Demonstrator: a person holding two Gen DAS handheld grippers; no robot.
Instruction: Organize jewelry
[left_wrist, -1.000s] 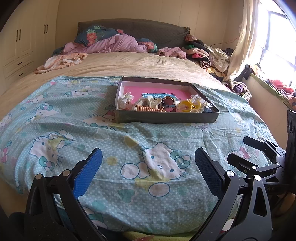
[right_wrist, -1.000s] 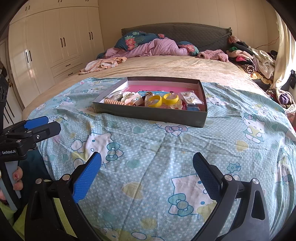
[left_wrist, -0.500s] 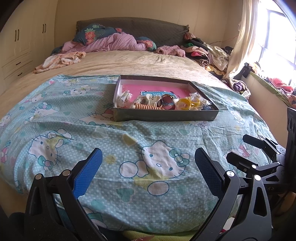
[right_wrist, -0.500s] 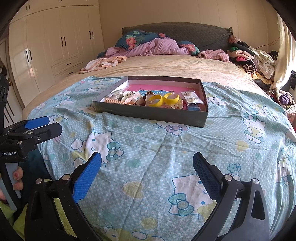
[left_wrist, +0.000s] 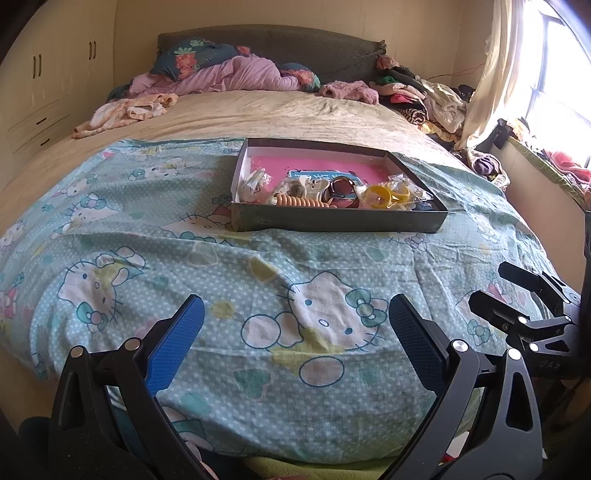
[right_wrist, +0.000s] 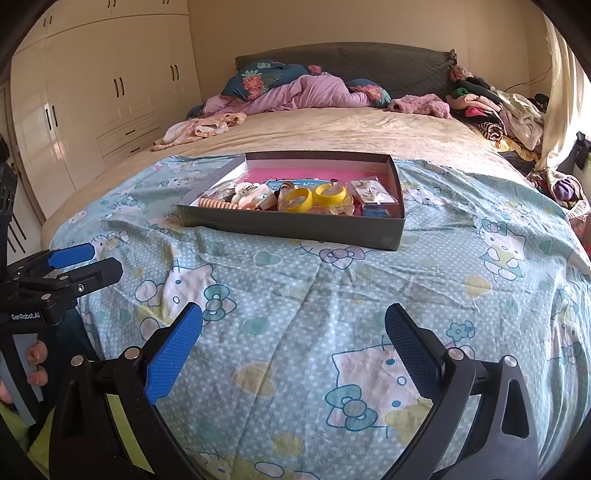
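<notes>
both hand-held grippers are spread wide and carry nothing: the left hand-held gripper (left_wrist: 295, 325) and the right hand-held gripper (right_wrist: 293, 325) hang over the near end of the bed (left_wrist: 295, 110), well short of the shallow box (right_wrist: 295, 225) that serves as landmark here. over the last second almost nothing has shifted; the left view has crept a touch closer to the box, the right view is nearly the same, and no piece inside has moved. in my judgement that means no grasp is under way at this moment, and the scene would fit either a pause ahead of sorting or one after it.

the box sits on the cartoon-cat sheet (left_wrist: 147, 258), beyond both hand-held grippers. inside it, the pink liner (left_wrist: 314, 164) lies bare along the far wall, while the jewelry crowds the near wall. from the box's left end to its right: small clear packets (left_wrist: 255, 184), a ribbed tan bangle (left_wrist: 299, 202), a dark round piece (left_wrist: 341, 188), two yellow bangles (right_wrist: 314, 197), and more clear packets (right_wrist: 371, 192) in the right corner. everything is loosely heaped, not in rows.
</notes>
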